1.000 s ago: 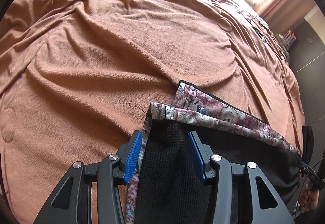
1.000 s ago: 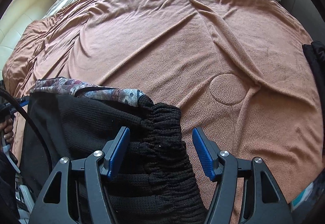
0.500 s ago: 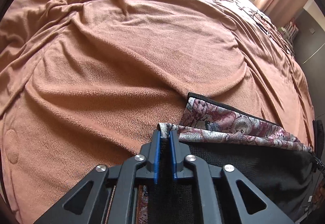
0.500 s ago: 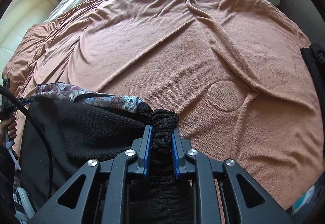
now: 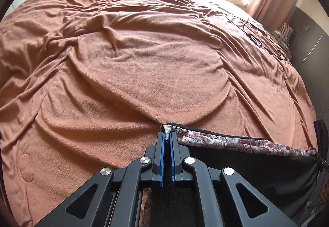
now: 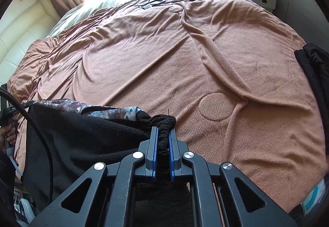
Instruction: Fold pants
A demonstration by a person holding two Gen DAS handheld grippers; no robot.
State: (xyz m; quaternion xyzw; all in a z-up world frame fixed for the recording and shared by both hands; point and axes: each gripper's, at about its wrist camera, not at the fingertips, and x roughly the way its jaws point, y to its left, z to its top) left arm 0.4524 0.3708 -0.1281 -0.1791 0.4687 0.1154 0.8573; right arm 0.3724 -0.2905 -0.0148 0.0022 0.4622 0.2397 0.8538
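Now both grips are set. Left gripper (image 5: 167, 134): jaws together, clamped on the patterned corner of the pants (image 5: 236, 165). Right gripper (image 6: 163, 130): jaws have just been closing and now pinch the bunched black ribbed waistband (image 6: 162, 122), which sits between the blue pads.

Step in hand, by my reading: edge secured at two corners, lift beginning, fold itself not yet made.

Next move calls for raising both corners together, keeping the edge taut between them, then carrying it across the pants to meet the opposite end. Uneven height would skew the fold; the thick waistband may slip less readily than the thin corner.

Pants: black knit inner face up, floral woven band (image 5: 246, 142) running along the held edge. They lie at the near edge of the bed, on the brown fleece blanket (image 5: 144, 66), which is wrinkled. Another dark garment (image 6: 314, 62) lies at the right side of the blanket, well apart.
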